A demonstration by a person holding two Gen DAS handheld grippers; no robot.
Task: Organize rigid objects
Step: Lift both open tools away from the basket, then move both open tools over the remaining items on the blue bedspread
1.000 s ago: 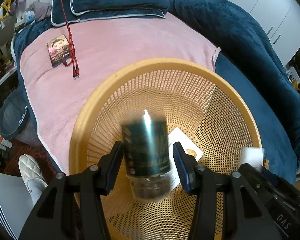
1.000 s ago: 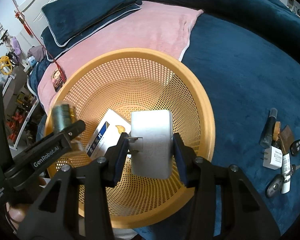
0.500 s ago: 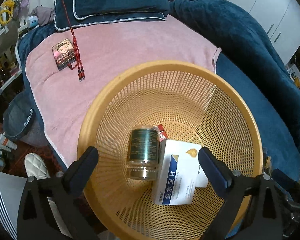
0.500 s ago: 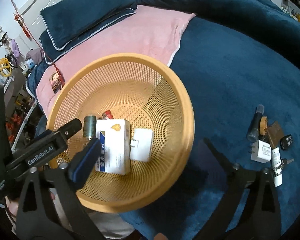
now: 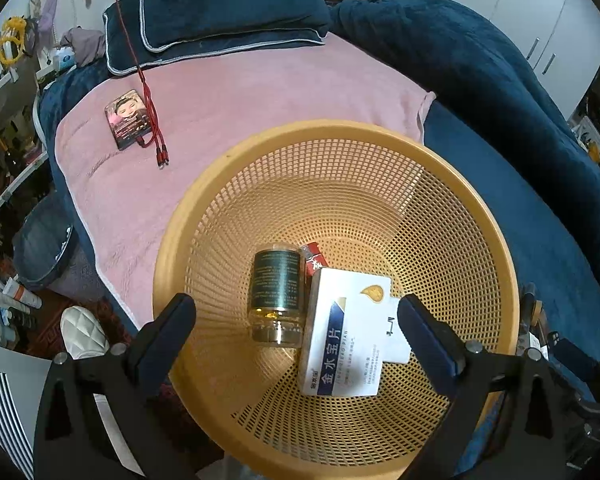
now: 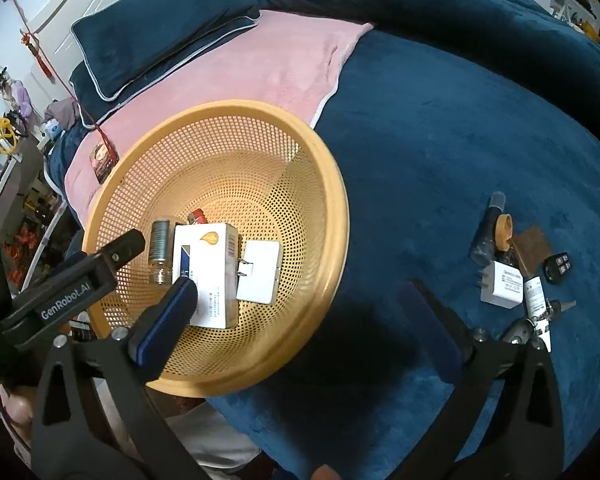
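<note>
1. Right now your left gripper (image 5: 296, 322) hangs over the yellow basket (image 5: 188, 216), jaws spread wide, holding nothing.
2. Your right gripper (image 6: 300, 312) is still opening; nothing sits between its jaws, only the blue bedspread (image 6: 440, 140) and the basket's rim.
3. Down in the basket lie the amber bottle (image 5: 277, 296), the white medicine box (image 5: 346, 330) and the white charger (image 6: 258, 271), box touching both.
4. Further right on the bedspread, well apart, you have keys (image 6: 556, 267), a second plug (image 6: 504, 284) and a dark tube (image 6: 486, 228).
5. Beyond, the pink towel (image 5: 240, 96) carries a red cable (image 5: 152, 128).
</note>
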